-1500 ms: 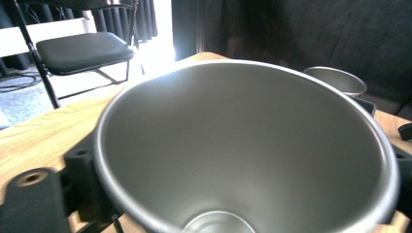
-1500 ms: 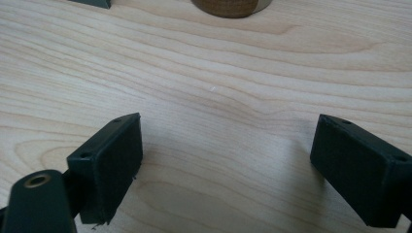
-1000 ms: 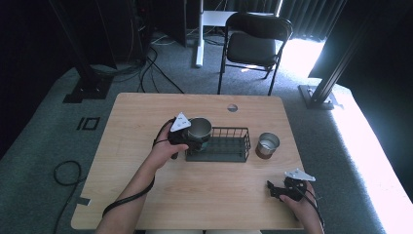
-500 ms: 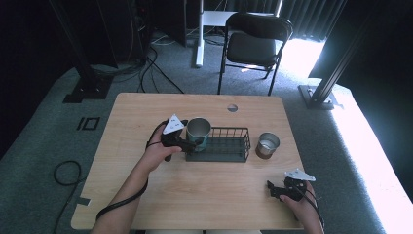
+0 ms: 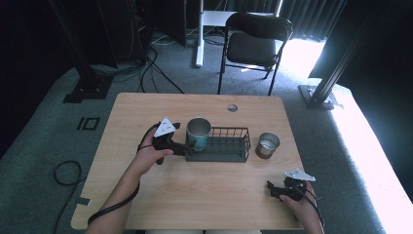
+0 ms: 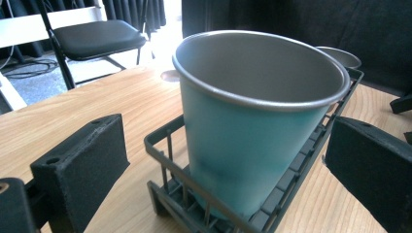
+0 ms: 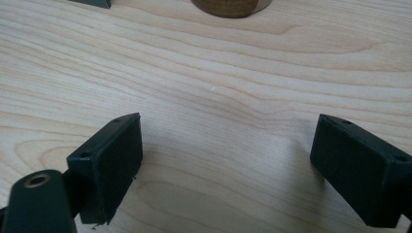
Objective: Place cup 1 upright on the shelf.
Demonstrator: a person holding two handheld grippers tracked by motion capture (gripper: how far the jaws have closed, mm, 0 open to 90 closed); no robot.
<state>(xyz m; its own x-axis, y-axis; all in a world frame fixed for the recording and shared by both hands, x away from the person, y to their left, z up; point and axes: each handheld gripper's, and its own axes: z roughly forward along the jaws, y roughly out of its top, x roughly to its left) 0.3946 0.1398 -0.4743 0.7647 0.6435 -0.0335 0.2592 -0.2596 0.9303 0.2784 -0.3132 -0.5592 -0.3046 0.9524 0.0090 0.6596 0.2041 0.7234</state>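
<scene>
The teal metal cup (image 5: 198, 133) stood in the wire basket's (image 5: 229, 146) left end on the pale wood worktop (image 5: 160, 192). Left gripper (image 5: 181, 147) fingers gaped wide beside it; right gripper (image 5: 271, 189) rested wide apart. Folding chair (image 5: 254, 45) on grey carpet (image 5: 44, 141) behind.

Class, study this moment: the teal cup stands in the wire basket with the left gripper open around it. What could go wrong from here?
1. The teal cup stands at the very end of the wire basket, so a nudge from the left gripper, as its open jaws draw away, might tip it over the low rim.
2. The basket looks light; a jaw catching its wires could drag it toward the small metal cup beside it.
</scene>
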